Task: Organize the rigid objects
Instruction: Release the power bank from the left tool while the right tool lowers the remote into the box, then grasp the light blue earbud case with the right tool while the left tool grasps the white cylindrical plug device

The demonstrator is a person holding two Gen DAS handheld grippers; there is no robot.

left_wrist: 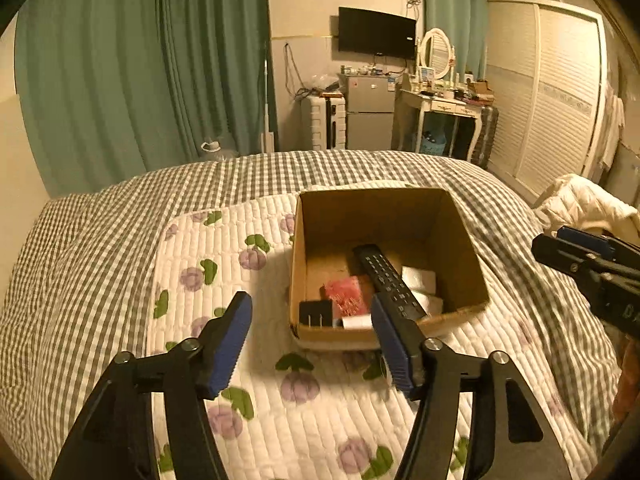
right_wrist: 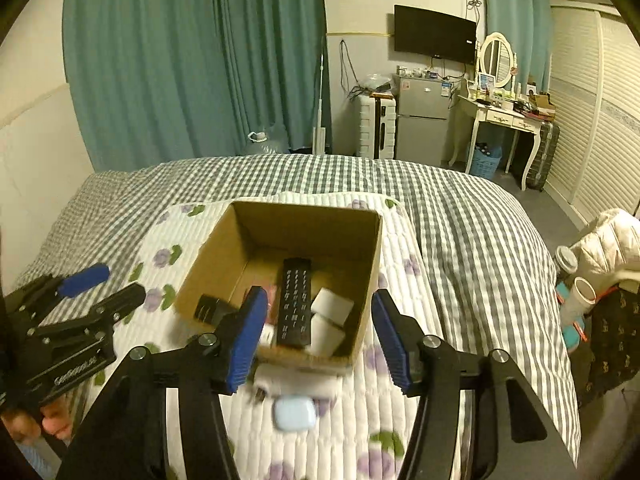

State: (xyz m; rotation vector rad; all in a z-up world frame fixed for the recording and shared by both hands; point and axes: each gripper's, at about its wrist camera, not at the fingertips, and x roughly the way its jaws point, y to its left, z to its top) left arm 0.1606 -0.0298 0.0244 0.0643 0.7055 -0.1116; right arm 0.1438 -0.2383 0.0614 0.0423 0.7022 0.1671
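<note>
An open cardboard box [left_wrist: 464, 240] [right_wrist: 368, 264] stands on a white floral quilted mat [left_wrist: 224, 264] on the bed. Inside lie a black remote [left_wrist: 390, 280] [right_wrist: 295, 304], white blocks [left_wrist: 420, 280] [right_wrist: 332, 304], a red item [left_wrist: 346, 294] and a small black box [left_wrist: 316, 312] [right_wrist: 208, 307]. My left gripper [left_wrist: 310, 344] is open and empty, just before the box's near left corner. My right gripper [right_wrist: 320, 334] is open and empty, over the box's near edge. A light blue case [right_wrist: 294, 412] and a small dark item [right_wrist: 261, 394] lie on the mat below it.
A grey checked bedspread [left_wrist: 80, 264] covers the bed. A white jacket [right_wrist: 608, 240], cups [right_wrist: 566, 258] and a dark bag [right_wrist: 612, 336] sit at the right bedside. Fridge [left_wrist: 370, 114], dressing table [left_wrist: 444, 106], suitcases and green curtains stand beyond the bed.
</note>
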